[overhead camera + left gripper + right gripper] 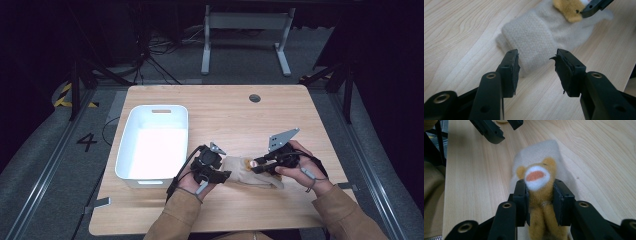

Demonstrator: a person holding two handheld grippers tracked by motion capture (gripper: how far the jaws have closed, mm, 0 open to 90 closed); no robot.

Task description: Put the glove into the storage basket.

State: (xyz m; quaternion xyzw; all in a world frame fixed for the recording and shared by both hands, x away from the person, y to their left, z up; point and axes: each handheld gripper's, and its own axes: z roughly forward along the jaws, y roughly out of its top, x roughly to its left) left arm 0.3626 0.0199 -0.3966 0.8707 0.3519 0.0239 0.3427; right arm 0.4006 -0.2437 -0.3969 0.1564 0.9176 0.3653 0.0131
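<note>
While your right gripper [539, 202] pinches the yellow plush bear [539, 187] between its jaws, your left gripper [537, 66] sits spread — nothing between its pads, just short of the cream knitted mitten's [534, 37] cuff. Both mitten and bear lie near the table's [220, 107] near edge, between your hands, right of the white bin [131, 135].

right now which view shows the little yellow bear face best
The right gripper view: the yellow bear sits close up between the right gripper jaws, its face in plain sight. The left gripper view catches its edge; the high view shows a small spot.
</note>
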